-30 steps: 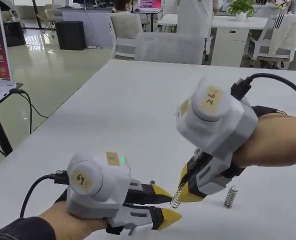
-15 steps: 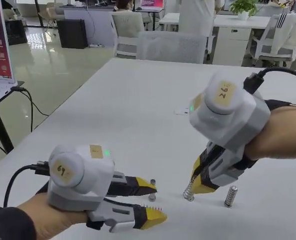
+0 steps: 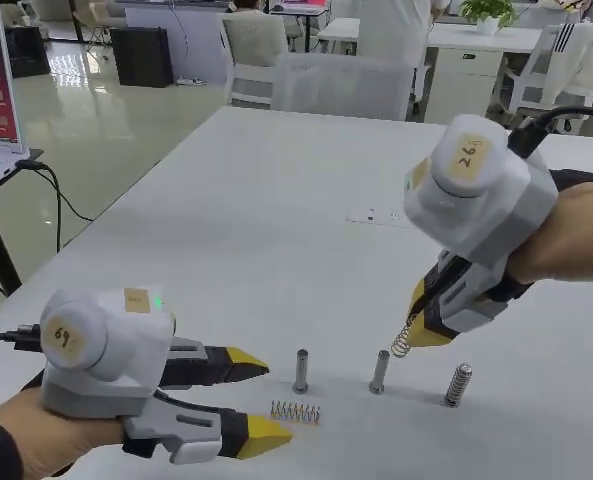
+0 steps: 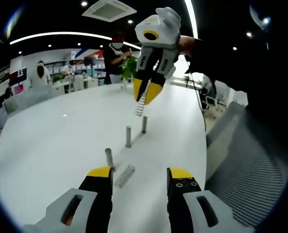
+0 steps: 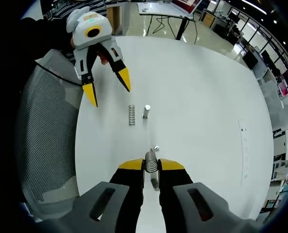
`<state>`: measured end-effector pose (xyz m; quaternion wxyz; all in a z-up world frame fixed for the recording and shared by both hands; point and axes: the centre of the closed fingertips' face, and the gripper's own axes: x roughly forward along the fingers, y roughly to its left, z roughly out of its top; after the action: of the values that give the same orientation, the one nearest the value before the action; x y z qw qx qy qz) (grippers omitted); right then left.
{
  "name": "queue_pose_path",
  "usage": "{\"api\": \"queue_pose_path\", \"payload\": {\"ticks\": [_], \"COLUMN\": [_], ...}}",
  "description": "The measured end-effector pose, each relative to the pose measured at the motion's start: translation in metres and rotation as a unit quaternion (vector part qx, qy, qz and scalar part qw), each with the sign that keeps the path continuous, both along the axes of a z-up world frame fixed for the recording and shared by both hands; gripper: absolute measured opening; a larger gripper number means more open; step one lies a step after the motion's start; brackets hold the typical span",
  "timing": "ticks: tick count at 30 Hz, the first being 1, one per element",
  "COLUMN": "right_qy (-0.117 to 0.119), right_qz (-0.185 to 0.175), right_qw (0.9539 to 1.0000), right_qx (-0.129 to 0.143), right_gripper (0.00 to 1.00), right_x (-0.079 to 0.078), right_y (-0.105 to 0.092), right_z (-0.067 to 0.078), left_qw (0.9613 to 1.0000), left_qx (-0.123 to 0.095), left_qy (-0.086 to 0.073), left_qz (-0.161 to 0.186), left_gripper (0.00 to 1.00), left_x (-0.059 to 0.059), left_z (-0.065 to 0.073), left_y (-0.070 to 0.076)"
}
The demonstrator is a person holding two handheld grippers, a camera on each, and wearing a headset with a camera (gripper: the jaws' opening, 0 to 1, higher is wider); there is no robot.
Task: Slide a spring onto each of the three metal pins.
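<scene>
Nearest, the left gripper (image 3: 274, 400) gapes wide, holding nothing; a loose spring (image 3: 295, 411) lies flat just at its 3 o'clock. Past it stand the bare left pin (image 3: 301, 371) and middle pin (image 3: 380, 371), then the right pin (image 3: 459, 384), wearing its spring. At the middle pin's 1 o'clock, the right gripper (image 3: 428, 330) pinches a second spring (image 3: 404, 338).

A spring (image 3: 404, 337) hangs pinched in the right tongs (image 3: 426, 335), near the upright middle pin (image 3: 380, 371); a loose spring (image 3: 295, 411) lies flat just before the left tongs (image 3: 271, 400).

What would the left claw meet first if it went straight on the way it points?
Probably the small silver coil spring lying loose on the white table, just ahead of the left claw; height unclear.
</scene>
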<state>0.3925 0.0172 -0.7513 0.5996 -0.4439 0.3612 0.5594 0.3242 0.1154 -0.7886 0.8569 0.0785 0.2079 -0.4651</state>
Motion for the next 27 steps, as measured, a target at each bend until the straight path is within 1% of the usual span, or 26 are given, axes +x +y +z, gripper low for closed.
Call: {"api": "queue_pose_path", "payload": {"ticks": [1,4,7,10,12,13,19,23,25,27], "right_qy": [0.000,-0.001,-0.003,0.006,0.010,0.011,0.019,0.021,0.026,0.025], "right_qz": [-0.001,-0.008,-0.014,-0.017,-0.016,-0.016,-0.021,-0.016,-0.017,-0.016], "right_qw": [1.0000,1.0000,0.9999,0.9998,0.9997,0.9996,0.9992,0.9987,0.9982,0.9978], "right_qx": [-0.001,0.002,-0.004,-0.013,-0.018,-0.019,-0.030,-0.043,-0.052,-0.058], "right_gripper": [0.08,0.08,0.08,0.08,0.08,0.08,0.08,0.08,0.08,0.08], "right_x": [0.002,0.008,0.013,0.014,0.012,0.012,0.011,0.009,0.009,0.010], "right_y": [0.001,0.005,0.008,0.009,0.010,0.011,0.014,0.016,0.015,0.015], "right_z": [-0.001,-0.004,-0.012,-0.020,-0.024,-0.025,-0.031,-0.035,-0.038,-0.043], "left_qw": [1.0000,0.9999,0.9998,0.9996,0.9991,0.9990,0.9991,0.9990,0.9989,0.9990], "left_qx": [-0.004,-0.009,-0.015,-0.024,-0.037,-0.039,-0.038,-0.040,-0.043,-0.042], "left_qy": [0.001,0.001,0.000,-0.003,-0.004,-0.004,-0.001,-0.002,-0.002,-0.002], "left_qz": [0.002,0.006,0.010,0.015,0.019,0.020,0.017,0.018,0.018,0.018], "left_gripper": [0.41,0.43,0.45,0.48,0.49,0.50,0.53,0.54,0.54,0.54], "left_x": [0.000,0.001,0.002,0.003,0.004,0.003,0.001,0.001,0.001,0.000], "left_z": [-0.002,-0.003,-0.003,-0.002,0.000,0.001,-0.003,-0.001,0.000,0.000], "left_y": [0.002,0.004,0.006,0.005,0.003,0.003,0.002,0.002,0.001,0.000]}}
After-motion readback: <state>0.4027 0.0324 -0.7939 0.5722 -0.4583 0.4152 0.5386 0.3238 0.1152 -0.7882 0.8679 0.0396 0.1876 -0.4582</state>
